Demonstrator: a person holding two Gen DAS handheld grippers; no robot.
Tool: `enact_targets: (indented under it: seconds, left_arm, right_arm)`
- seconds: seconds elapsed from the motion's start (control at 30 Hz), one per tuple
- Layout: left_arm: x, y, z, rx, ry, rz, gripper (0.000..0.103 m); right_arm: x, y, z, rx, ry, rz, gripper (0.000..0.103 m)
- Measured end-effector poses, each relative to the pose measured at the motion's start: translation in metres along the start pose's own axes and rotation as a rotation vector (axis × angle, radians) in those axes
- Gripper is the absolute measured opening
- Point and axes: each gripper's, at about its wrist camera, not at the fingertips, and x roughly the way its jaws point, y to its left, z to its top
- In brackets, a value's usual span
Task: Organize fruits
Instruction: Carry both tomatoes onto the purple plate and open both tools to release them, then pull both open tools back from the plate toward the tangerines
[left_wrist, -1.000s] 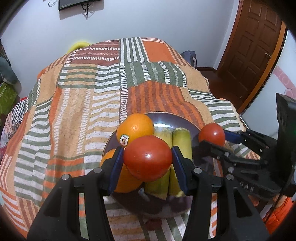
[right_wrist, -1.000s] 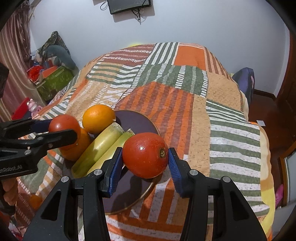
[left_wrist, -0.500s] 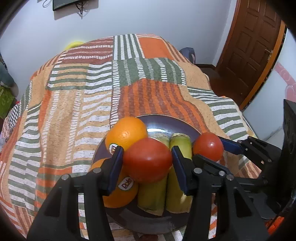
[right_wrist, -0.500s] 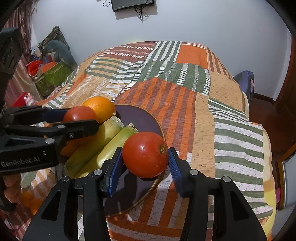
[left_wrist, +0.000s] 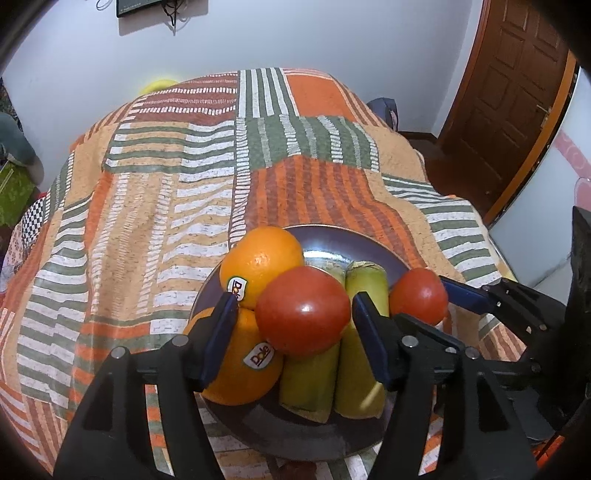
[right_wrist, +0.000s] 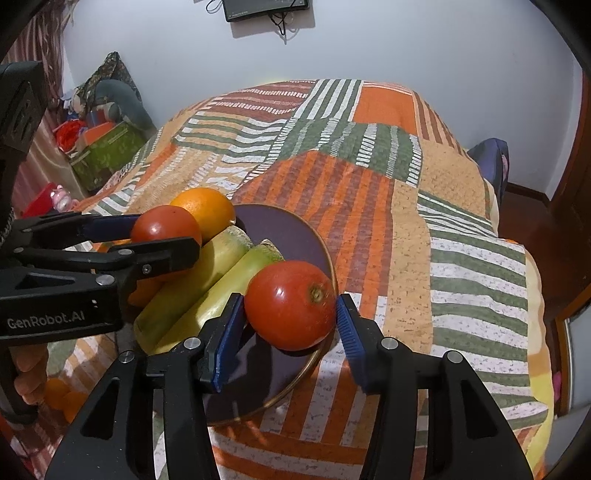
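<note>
A dark round plate (left_wrist: 332, 240) lies on the striped bedspread and holds two oranges (left_wrist: 262, 262) with Dole stickers and two green cane pieces (left_wrist: 364, 365). My left gripper (left_wrist: 295, 328) is shut on a red tomato (left_wrist: 303, 310) and holds it above the plate, over the oranges and cane. My right gripper (right_wrist: 290, 325) is shut on a second red tomato (right_wrist: 290, 304) above the plate's right rim (right_wrist: 325, 243). The right gripper and its tomato (left_wrist: 417, 301) show at the right in the left wrist view; the left gripper's tomato (right_wrist: 166, 230) shows in the right wrist view.
The plate sits near the bed's near edge. A green box (right_wrist: 107, 155) and clutter lie on the floor at the left. A brown door (left_wrist: 517, 92) stands at the right. A dark bag (right_wrist: 491, 162) lies past the bed's far right corner.
Both grippers have drawn closer together over the plate, each still holding its tomato. The left gripper's tomato now sits lower over the oranges and cane.
</note>
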Motion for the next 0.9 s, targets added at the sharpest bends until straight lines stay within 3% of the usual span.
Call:
enact_targets:
  seconds: [0.53,0.9]
  left_arm:
    - [-0.097,0.006,-0.022,0.026,-0.122,0.052,0.068]
    - [-0.146,0.029,-0.074,0.015,-0.102,0.116,0.068]
  right_arm:
    - [-0.062,0.011,-0.003,-0.003,-0.065,-0.012,0.051]
    - [-0.095,0.047,-0.021,-0.028,-0.072,0.030,0.052]
